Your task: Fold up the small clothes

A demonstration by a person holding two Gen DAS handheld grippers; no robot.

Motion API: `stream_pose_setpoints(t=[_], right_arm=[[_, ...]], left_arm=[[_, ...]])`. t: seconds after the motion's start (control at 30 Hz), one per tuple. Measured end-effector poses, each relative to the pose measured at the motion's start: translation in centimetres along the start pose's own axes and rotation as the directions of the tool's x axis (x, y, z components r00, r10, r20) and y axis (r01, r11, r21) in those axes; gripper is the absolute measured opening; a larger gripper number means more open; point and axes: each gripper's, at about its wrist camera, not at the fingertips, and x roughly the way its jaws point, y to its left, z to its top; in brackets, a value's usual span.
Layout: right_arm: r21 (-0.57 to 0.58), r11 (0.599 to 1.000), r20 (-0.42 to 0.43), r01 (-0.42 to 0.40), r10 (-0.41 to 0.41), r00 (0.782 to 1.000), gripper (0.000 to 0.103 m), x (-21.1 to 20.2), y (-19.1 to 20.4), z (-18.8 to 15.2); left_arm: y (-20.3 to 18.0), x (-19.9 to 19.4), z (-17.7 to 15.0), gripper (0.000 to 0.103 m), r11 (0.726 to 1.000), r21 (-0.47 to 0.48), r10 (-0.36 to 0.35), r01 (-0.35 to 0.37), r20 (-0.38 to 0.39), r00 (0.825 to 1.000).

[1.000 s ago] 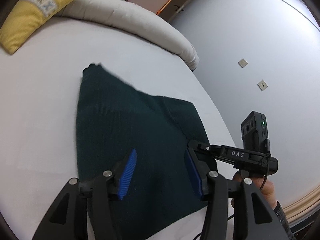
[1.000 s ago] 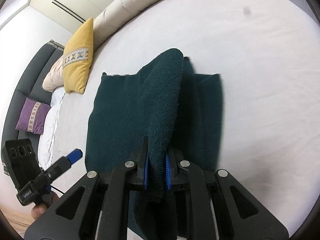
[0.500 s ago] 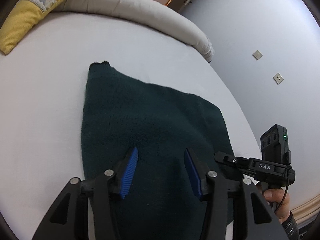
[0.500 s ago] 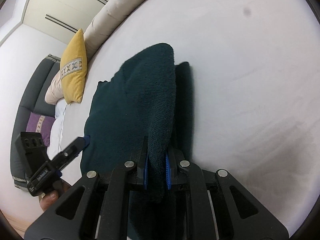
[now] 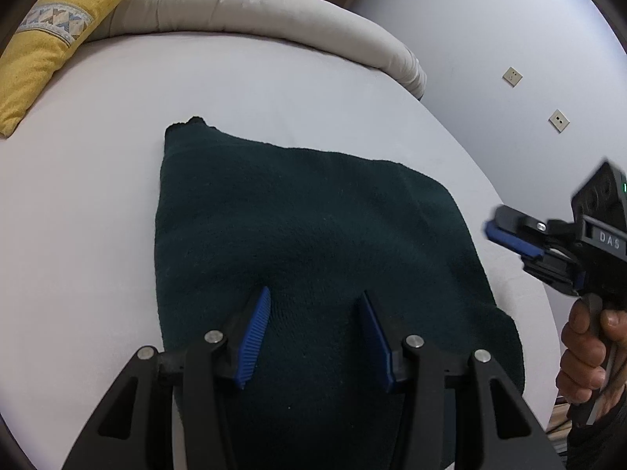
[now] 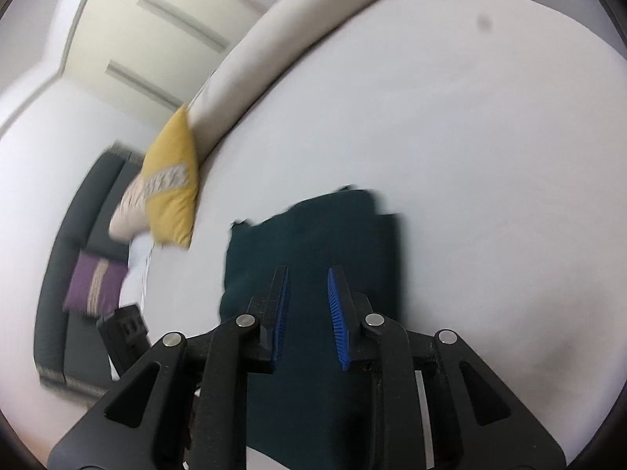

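A dark green knitted garment [image 5: 298,243] lies folded and flat on the white bed [image 5: 86,211]. It also shows in the right wrist view [image 6: 313,243]. My left gripper [image 5: 315,297] is open and empty, hovering over the garment's near part. My right gripper [image 6: 307,274] is open and empty above the garment's near end. In the left wrist view the right gripper [image 5: 513,237] is off the garment's right edge, held in a hand.
A yellow cushion [image 5: 43,47] lies at the far left of the bed, and a beige bolster [image 5: 274,15] runs along its far rim. The bed's edge curves close on the right by a grey wall [image 5: 529,58]. A purple cushion [image 6: 94,286] lies on a dark sofa.
My right gripper has opened and let go of the garment fold, then pulled back to the right. The fold now lies flat. My left gripper stayed open over the cloth.
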Motion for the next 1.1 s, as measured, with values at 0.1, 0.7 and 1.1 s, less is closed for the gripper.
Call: stream_pose_setpoints(t=[0.1,0.7,1.1], right_arm=[[-0.036,0.999,-0.087,0.003,-0.006,0.996,0.02,3.4,1.7,0.1],[0.194,0.981,-0.006,0.025,-0.024,1.0,0.0,9.0,-6.8,3.9],[0.187,0.982,0.133,0.016,-0.041,0.99,0.009,3.1,-5.8,1.5]], left_arm=[[-0.2,0.0,-0.3,0.05,1.0,0.023,0.015,-0.015,0.004,1.0],[-0.5,0.5,-0.4,0.05,0.998,0.048,0.031,-0.031,0.009,0.999],[0.3,0.7,-0.4,0.05,1.0,0.029,0.003,-0.003,0.001,1.0]])
